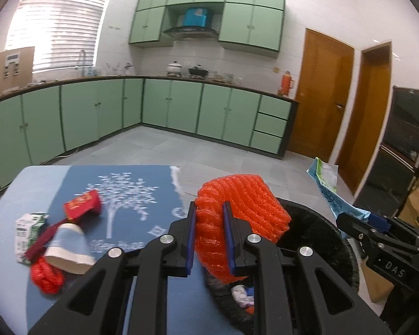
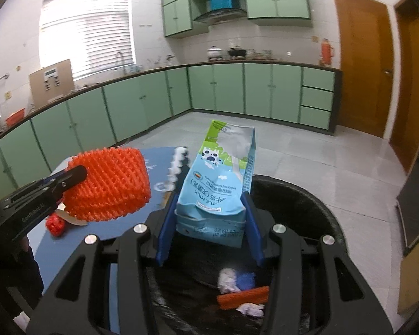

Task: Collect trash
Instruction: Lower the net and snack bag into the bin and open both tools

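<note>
My left gripper (image 1: pixel 209 217) is shut on an orange foam fruit net (image 1: pixel 237 209) and holds it over the near edge of the black trash bin (image 1: pixel 338 240). The net also shows in the right wrist view (image 2: pixel 111 184), at the left. My right gripper (image 2: pixel 209 220) is shut on a light blue milk carton (image 2: pixel 218 187), held above the bin (image 2: pixel 307 209). The carton (image 1: pixel 326 187) and the right gripper (image 1: pixel 366 223) show at the right of the left wrist view. Crumpled paper (image 2: pixel 229 279) and an orange net piece (image 2: pixel 243 297) lie in the bin.
On the blue table mat (image 1: pixel 142 195) lie a red packet (image 1: pixel 82 205), a small green and white carton (image 1: pixel 28 231), a paper cup (image 1: pixel 68 247) and a red net ball (image 1: pixel 47 277). Green kitchen cabinets (image 1: pixel 181 106) and wooden doors (image 1: pixel 321 92) stand beyond.
</note>
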`<state>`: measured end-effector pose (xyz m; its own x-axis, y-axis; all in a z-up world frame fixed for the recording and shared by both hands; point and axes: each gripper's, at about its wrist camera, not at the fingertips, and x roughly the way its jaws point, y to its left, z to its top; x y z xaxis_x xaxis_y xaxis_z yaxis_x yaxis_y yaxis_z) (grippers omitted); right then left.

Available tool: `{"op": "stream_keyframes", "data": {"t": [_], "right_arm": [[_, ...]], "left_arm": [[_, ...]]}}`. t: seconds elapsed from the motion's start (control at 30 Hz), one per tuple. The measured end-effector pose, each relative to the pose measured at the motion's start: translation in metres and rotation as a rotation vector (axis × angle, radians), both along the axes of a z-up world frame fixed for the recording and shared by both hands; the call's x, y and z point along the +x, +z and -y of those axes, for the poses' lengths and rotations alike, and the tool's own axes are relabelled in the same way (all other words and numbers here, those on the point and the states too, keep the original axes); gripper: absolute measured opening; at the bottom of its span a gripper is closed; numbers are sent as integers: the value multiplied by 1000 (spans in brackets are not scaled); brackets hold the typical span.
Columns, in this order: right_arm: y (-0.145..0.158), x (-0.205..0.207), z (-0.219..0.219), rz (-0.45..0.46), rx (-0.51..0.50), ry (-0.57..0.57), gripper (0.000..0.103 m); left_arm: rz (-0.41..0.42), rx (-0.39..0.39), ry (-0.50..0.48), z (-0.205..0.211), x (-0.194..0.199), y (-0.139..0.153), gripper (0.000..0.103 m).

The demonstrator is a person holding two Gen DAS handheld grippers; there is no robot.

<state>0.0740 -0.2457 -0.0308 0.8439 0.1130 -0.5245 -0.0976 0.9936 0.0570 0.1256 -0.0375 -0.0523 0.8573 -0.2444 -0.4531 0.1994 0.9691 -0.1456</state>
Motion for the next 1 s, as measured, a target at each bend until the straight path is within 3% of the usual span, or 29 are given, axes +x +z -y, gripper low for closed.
{"op": "stream_keyframes", "data": {"t": [0.33, 0.87, 0.93, 1.0], "right_arm": [[-31, -11, 42, -42, 7, -88, 43], [-74, -6, 76, -129, 25, -153, 43], [-76, -6, 76, -135, 24, -153, 44], [-76, -4, 75, -144, 19, -152, 45]], "left_arm": [[-50, 30, -81, 55, 16, -18, 18], [-115, 57, -128, 87, 35, -41, 18], [-121, 59, -135, 88, 38, -41, 19], [-132, 59, -150, 91, 39, -42, 27]]}}
